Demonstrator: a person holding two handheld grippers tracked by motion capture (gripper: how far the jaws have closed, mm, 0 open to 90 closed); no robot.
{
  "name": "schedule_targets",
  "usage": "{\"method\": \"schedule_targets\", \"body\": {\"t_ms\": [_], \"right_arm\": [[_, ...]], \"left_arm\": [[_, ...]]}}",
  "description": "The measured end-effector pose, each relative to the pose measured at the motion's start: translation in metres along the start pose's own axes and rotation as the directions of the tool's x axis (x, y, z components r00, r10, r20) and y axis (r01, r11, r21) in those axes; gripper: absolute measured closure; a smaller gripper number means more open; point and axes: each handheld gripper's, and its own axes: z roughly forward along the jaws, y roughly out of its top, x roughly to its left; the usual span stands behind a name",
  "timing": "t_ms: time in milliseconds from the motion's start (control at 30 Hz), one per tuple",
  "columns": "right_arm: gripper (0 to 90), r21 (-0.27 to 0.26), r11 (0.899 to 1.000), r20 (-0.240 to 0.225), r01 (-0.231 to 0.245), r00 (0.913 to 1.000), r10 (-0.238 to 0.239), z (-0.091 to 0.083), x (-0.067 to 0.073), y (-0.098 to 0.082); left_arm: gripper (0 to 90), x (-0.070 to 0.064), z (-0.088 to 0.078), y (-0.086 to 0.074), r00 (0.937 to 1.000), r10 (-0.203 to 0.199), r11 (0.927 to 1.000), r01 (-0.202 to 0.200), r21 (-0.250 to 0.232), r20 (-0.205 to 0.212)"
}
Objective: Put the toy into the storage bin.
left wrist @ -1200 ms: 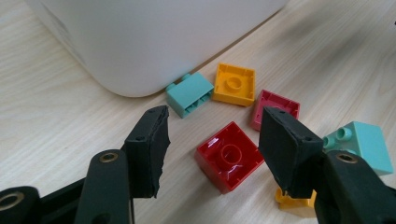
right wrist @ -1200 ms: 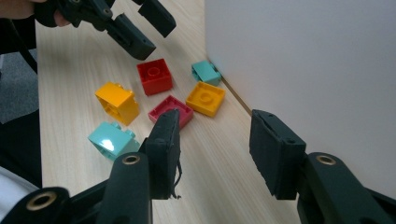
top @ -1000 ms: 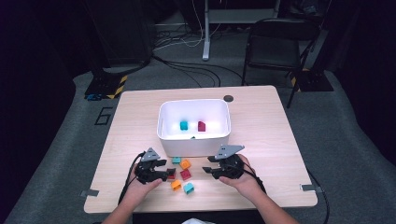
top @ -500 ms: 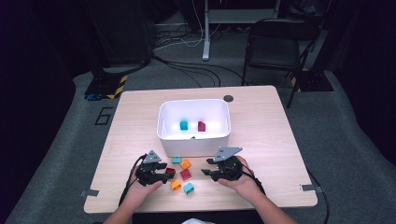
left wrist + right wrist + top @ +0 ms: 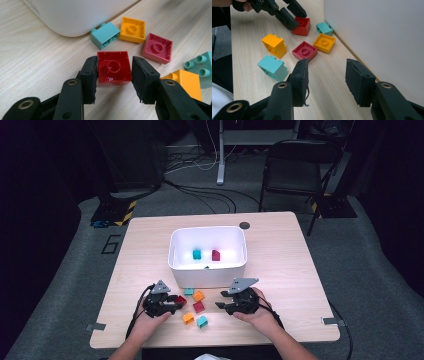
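Here, near edge first: left gripper point(image 5: 113, 75) low over the table point(image 5: 280, 250), its jaws just closed in on the red brick point(image 5: 114, 66), pads against both side walls, brick pinched. Red brick on the wood just in front of the white bin point(image 5: 207, 270), left of the loose cluster. Hollow underside with its round socket tipped up toward the gripper's camera; square footprint, so no long axis to tell.

Right gripper point(image 5: 327, 80) beside the bin's near right corner, jaws spread, nothing but bare wood between them.

Close around the red brick, in the left gripper view: teal brick point(image 5: 105, 36) just beyond, on its side, touching or nearly touching the bin wall, long axis roughly along that wall. Yellow brick point(image 5: 132, 29) beside it, hollow side up. Pink-red brick point(image 5: 157, 48) just right of the red one, apart from it, also hollow side up. Nearer the table edge: second yellow brick point(image 5: 186, 83) behind the right jaw, and a teal studded brick point(image 5: 202, 68) touching it. No brick against the pinched faces; bin wall close ahead of the jaws.

Farther off, inside the bin: teal block point(image 5: 197, 254) and dark red block point(image 5: 215, 255), side by side, apart. Beyond the table: black chair point(image 5: 297, 170) and floor cables point(image 5: 200, 190).
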Motion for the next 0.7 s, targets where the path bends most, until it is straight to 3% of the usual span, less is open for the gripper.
{"method": "schedule_targets", "body": {"t_ms": [33,133,167,200,233,400,433,467,700], "right_arm": [[52.8,0.000,1.000,0.000,0.001,1.0000,-0.001,0.000,0.000,0.000],[52.9,0.000,1.000,-0.001,0.001,1.0000,-0.001,0.000,0.000,0.000],[52.9,0.000,1.000,-0.002,0.000,1.0000,0.000,0.000,0.000,-0.001],[53.0,0.003,1.000,-0.003,0.008,1.0000,-0.008,0.000,0.000,-0.001],[53.0,0.004,1.000,-0.001,-0.009,1.0000,0.009,0.000,0.001,-0.001],[53.1,0.003,1.000,0.001,-0.002,1.0000,0.002,0.000,0.000,-0.002],[53.2,0.004,1.000,0.001,-0.010,1.0000,0.010,-0.001,0.000,-0.002],[53.2,0.000,1.000,0.004,-0.007,1.0000,0.007,-0.002,0.000,-0.002],[53.1,-0.007,1.000,-0.001,-0.021,0.9998,0.021,-0.005,-0.001,-0.002]], "left_arm": [[55.5,-0.001,0.001,0.000,0.9999,-0.013,0.9999,0.013,0.002,0.009],[51.5,-0.001,0.004,0.001,1.0000,-0.001,0.9999,0.001,0.012,0.007],[52.4,-0.003,0.006,0.001,0.9999,-0.011,0.9999,0.011,0.012,0.009],[54.5,-0.003,0.008,0.002,0.9999,0.016,0.9996,-0.016,0.023,-0.007],[56.4,-0.003,0.008,0.003,0.9999,0.016,0.9993,-0.016,0.032,-0.003],[58.2,-0.005,0.008,0.005,0.9996,0.027,0.9994,-0.027,0.020,-0.011],[58.3,-0.003,0.005,0.007,0.9990,0.043,0.9988,-0.043,0.022,-0.010],[58.4,-0.003,0.001,0.009,0.9997,0.024,0.9997,-0.024,0.005,-0.002],[58.4,0.002,-0.018,0.016,0.9998,0.008,0.9999,-0.008,-0.015,0.016]]}}
